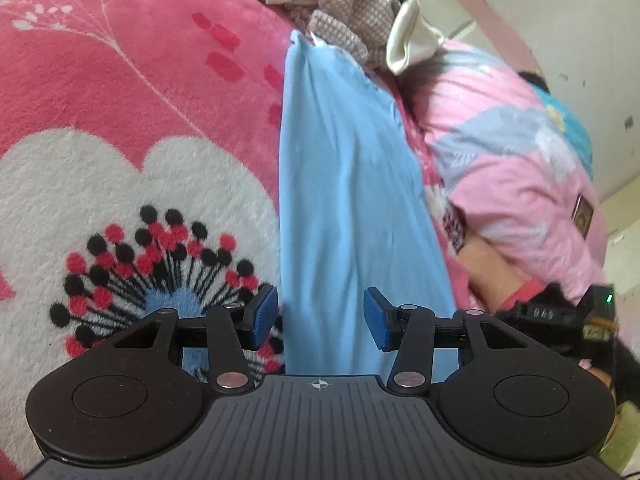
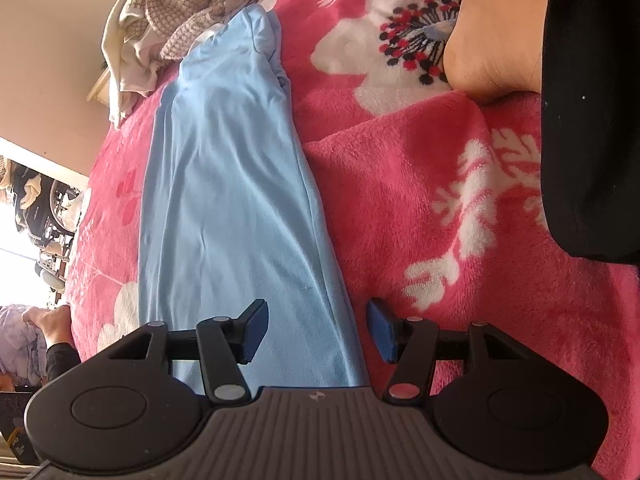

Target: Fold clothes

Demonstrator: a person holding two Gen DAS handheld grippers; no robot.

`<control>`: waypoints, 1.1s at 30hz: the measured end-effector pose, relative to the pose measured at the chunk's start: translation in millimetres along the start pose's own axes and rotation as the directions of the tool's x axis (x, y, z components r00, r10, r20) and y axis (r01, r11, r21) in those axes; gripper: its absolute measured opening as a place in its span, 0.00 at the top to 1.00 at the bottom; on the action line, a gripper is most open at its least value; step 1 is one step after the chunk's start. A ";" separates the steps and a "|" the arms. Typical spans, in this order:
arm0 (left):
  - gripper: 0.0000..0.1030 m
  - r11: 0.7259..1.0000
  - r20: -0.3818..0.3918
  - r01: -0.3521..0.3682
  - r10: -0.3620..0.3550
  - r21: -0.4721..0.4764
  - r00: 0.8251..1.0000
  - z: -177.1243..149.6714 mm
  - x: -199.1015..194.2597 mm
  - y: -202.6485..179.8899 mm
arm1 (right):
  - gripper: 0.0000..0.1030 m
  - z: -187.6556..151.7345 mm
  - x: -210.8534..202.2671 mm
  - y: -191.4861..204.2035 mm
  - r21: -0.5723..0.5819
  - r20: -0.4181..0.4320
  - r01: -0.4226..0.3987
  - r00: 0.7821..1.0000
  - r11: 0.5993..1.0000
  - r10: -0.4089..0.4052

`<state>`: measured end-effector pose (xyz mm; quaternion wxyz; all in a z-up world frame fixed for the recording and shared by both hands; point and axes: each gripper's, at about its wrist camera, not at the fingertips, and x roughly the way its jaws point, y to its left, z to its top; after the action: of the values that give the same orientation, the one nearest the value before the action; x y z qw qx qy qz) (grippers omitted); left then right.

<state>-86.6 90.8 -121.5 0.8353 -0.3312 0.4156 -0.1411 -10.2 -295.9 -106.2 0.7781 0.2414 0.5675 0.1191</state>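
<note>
We had both tools wide and empty, left tool (image 1: 320, 320) and right tool (image 2: 318, 330), over the blue garment (image 1: 352, 200) on the blanket (image 1: 120, 100).

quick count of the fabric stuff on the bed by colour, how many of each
light blue garment, laid out long and narrow: 1
pink floral fleece blanket beneath it: 1
checked pink-and-white garment in the heap at the far end: 1
cream garments in that heap: at least 1, exact number unclear
Total: at least 4
</note>
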 end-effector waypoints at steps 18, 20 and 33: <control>0.54 0.987 -0.071 0.041 -0.052 -0.155 0.996 3.0 9.8 20.2 | 0.40 -1.9 1.3 1.7 -0.011 -0.002 0.000 1.000 1.000 0.000; 0.54 0.981 -0.077 0.053 -0.068 -0.185 0.995 3.0 9.9 24.7 | 0.39 -2.2 1.4 2.2 -0.015 -0.002 0.001 1.000 1.000 -0.001; 0.54 0.971 -0.257 0.052 -0.113 -0.234 0.960 -18.5 2.6 21.9 | 0.39 -9.1 -1.1 0.8 -0.028 -0.064 -0.002 0.998 1.000 0.000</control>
<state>-100.4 97.6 -145.8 0.7218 -0.4186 0.5237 -0.1716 -19.0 -293.5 -107.0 0.7628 0.2269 0.5903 0.1349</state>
